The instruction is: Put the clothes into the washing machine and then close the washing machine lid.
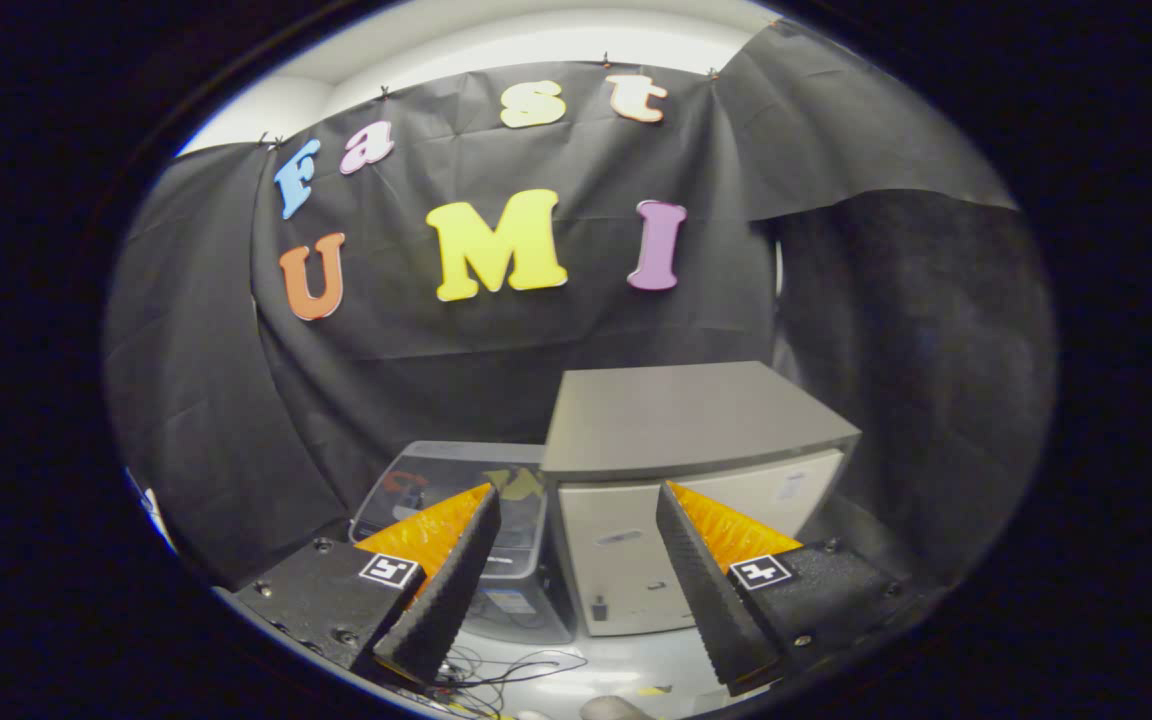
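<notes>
The hand-held gripper [576,490] is released: its two fingers stand wide apart with nothing between them, aimed at the things on the white tabletop [636,650]. The washing machine [626,560], a pale boxy unit, sits just beyond the fingers, nearer the right one, and its grey lid [686,415] lies flat and shut on top. Touching or just beside its left side is a clear plastic bin [446,465] with a glossy cover; the coloured patches on that cover look like reflections, so I cannot tell whether any clothes are inside it, and I can make out no clothes elsewhere. With the lid down and the fingers empty, this would fit either clothes waiting somewhere out of sight with the machine closed, or clothes already inside and the lid shut over them; the picture does not settle which. Either way, good handling here means keeping the machine squarely ahead of the open fingers, judging the lid by its front edge, where any gap over the pale front would show, and holding the fingers above the loose cables [506,668] lying on the tabletop just under the left finger so they do not snag
</notes>
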`<state>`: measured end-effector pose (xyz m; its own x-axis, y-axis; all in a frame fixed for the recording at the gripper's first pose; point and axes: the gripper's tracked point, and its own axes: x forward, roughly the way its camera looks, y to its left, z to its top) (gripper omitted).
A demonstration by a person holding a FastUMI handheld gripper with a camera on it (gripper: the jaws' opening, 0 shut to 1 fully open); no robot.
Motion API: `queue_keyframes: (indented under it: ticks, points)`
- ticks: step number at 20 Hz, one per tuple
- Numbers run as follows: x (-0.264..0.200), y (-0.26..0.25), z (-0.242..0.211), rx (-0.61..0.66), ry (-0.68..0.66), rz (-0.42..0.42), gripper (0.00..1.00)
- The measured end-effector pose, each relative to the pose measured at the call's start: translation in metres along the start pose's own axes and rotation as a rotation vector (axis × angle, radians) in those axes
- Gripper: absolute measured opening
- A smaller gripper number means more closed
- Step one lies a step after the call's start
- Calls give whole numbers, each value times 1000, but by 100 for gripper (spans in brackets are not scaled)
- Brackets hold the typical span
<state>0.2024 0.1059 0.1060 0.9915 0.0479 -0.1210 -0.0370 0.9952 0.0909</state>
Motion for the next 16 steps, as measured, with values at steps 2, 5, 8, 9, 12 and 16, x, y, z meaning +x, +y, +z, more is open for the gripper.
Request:
queue_keyframes:
  ticks: [2, 5, 8, 9, 12, 16]
  points:
    - [-30, -28, -12, 0, -15, -7, 98]
    - [-73, -69, -32, -10, -48, -27, 98]
    - [-111, -98, -59, -41, -79, -39, 98]
    - [-122, -105, -66, -56, -89, -36, 98]
    - [-152, -123, -90, -74, -76, -40, 98]
    - [-184, -140, -105, -74, -65, -53, 98]
